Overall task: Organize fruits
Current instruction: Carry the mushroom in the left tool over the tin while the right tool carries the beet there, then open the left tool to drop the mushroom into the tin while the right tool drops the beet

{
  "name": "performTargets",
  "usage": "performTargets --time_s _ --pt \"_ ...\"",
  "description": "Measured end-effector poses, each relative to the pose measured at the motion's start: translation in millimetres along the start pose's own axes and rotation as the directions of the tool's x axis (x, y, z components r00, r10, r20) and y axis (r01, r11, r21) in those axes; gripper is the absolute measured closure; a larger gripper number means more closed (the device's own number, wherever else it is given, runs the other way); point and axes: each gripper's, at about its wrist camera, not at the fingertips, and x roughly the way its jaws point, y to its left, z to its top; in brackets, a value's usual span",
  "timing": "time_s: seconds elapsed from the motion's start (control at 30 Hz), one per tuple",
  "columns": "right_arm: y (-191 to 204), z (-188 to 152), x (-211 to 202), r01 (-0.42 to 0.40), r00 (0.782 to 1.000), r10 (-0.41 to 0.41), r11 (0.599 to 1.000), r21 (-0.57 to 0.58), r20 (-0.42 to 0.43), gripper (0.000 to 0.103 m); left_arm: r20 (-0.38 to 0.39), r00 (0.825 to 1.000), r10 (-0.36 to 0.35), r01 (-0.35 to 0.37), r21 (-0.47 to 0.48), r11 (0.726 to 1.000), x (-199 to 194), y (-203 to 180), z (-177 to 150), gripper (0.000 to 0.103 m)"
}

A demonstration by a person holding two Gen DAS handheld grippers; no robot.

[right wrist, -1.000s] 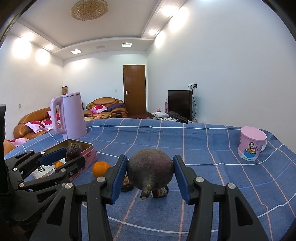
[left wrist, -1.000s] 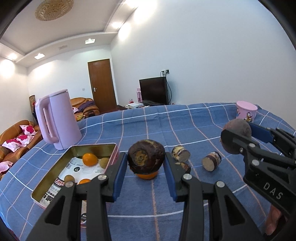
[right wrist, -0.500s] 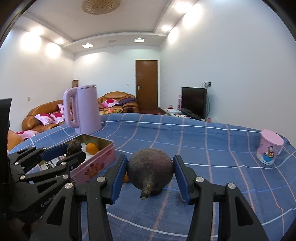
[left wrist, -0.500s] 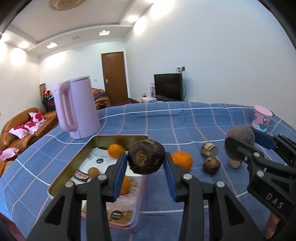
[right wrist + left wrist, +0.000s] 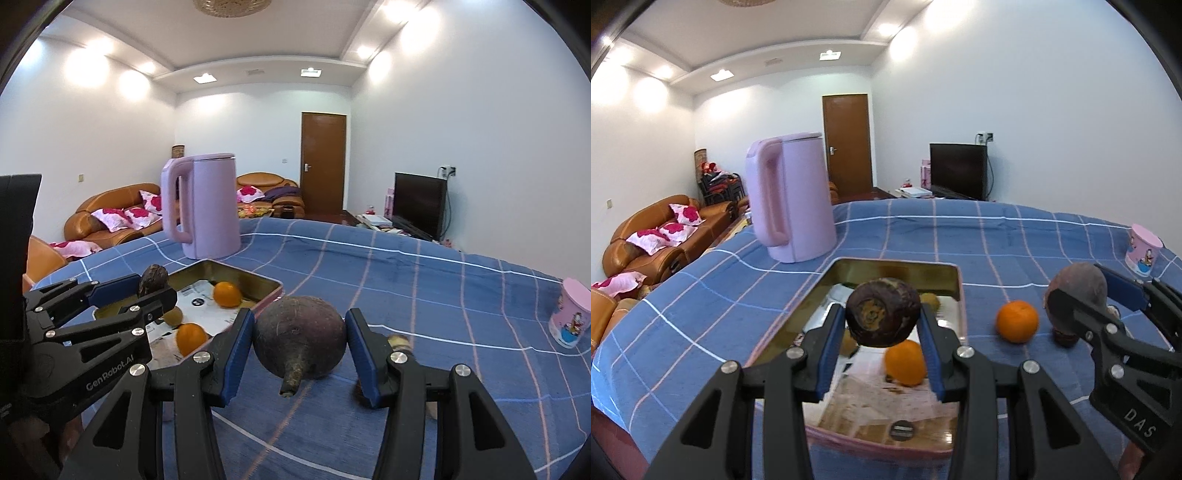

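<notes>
The left gripper [image 5: 882, 343] grips a dark fruit [image 5: 882, 317] between its fingers, above the tin [image 5: 955, 273]. The right gripper [image 5: 299, 354] clamps a round brown fruit [image 5: 300, 345].

Bright ceiling spotlights [image 5: 310, 72] flare white; strong fisheye bending and dark corners, otherwise sharp.

A blue checked tablecloth [image 5: 960, 236] carries kettle [image 5: 792, 199], tin [image 5: 961, 295], orange [image 5: 1017, 321], cup [image 5: 1143, 251].

Kettle [image 5: 792, 199] behind tin [image 5: 955, 295]; orange [image 5: 1017, 321] right — mug [image 5: 1143, 249] farther.
</notes>
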Motion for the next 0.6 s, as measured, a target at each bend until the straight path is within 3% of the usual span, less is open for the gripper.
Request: performTargets --time_s 0.6 --pt "39.1 10.0 14.5 -0.066 0.998 0.066 0.997 -0.048 0.002 0.05 -0.021 0.998 0.063 -0.064 -0.041 0.997 5.7 40.6 -2.5 0.061"
